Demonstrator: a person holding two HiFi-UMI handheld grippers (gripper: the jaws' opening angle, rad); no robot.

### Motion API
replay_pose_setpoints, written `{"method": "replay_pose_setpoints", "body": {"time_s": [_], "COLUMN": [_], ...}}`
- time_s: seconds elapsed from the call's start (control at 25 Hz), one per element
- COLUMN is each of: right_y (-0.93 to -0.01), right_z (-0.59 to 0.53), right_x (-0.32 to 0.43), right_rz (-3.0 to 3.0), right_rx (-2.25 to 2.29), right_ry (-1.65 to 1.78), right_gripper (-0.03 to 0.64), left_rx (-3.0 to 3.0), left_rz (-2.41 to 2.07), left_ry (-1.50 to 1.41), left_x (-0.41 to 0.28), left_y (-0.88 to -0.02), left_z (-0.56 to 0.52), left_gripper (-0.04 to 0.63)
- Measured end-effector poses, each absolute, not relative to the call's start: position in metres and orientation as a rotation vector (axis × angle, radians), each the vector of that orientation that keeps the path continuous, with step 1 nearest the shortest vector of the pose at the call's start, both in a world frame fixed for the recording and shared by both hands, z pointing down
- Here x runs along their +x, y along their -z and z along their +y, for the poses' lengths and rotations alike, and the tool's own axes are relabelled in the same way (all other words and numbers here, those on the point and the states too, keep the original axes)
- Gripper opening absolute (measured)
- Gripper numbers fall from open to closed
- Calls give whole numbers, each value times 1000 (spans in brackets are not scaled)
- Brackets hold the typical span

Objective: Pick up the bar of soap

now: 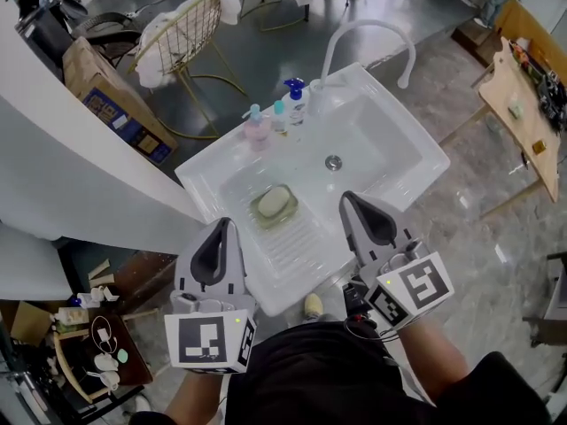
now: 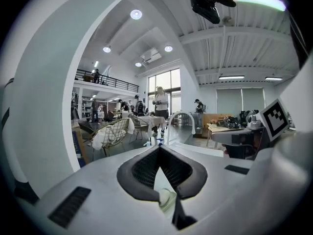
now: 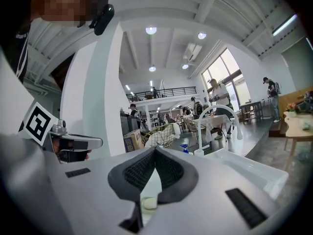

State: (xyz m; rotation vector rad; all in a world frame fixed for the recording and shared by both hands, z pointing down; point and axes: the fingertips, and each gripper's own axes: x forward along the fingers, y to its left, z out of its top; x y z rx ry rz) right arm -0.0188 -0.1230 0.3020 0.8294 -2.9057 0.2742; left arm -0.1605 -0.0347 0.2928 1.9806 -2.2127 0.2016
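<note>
A pale bar of soap (image 1: 275, 202) lies in a green dish (image 1: 265, 221) on the ribbed board of a white sink (image 1: 205, 185). My left gripper (image 1: 227, 225) hovers over the sink's front edge, just left of the dish, shut and empty. My right gripper (image 1: 346, 197) reaches over the basin to the right of the dish, its jaws also together with nothing in them. In the left gripper view the left gripper (image 2: 159, 147) has the soap (image 2: 166, 198) showing low between its jaws. In the right gripper view the right gripper (image 3: 155, 148) has the soap (image 3: 149, 203) showing the same way.
A curved white faucet (image 1: 368, 29) rises at the sink's back, beside a pink bottle (image 1: 257, 127) and a blue-pump bottle (image 1: 295, 100). The drain (image 1: 333, 161) sits mid-basin. A wire chair (image 1: 190, 34), a cardboard box (image 1: 106, 96) and a wooden table (image 1: 523, 104) stand around.
</note>
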Motion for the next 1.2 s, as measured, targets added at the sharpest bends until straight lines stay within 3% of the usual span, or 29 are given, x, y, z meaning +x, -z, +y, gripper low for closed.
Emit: {"method": "replay_pose_setpoints", "body": {"time_s": [1.2], "right_y": [-316], "right_z": [-174], "right_x": [-40], "right_rz": [-2778], "right_rx": [1044], "right_ry": [-309], "right_gripper": [8], "left_rx": [2141], "left_rz": [-1919], "left_ry": [-305], "left_x": [-184], "left_y": [-335], "left_z": [-121], "left_gripper": [3]}}
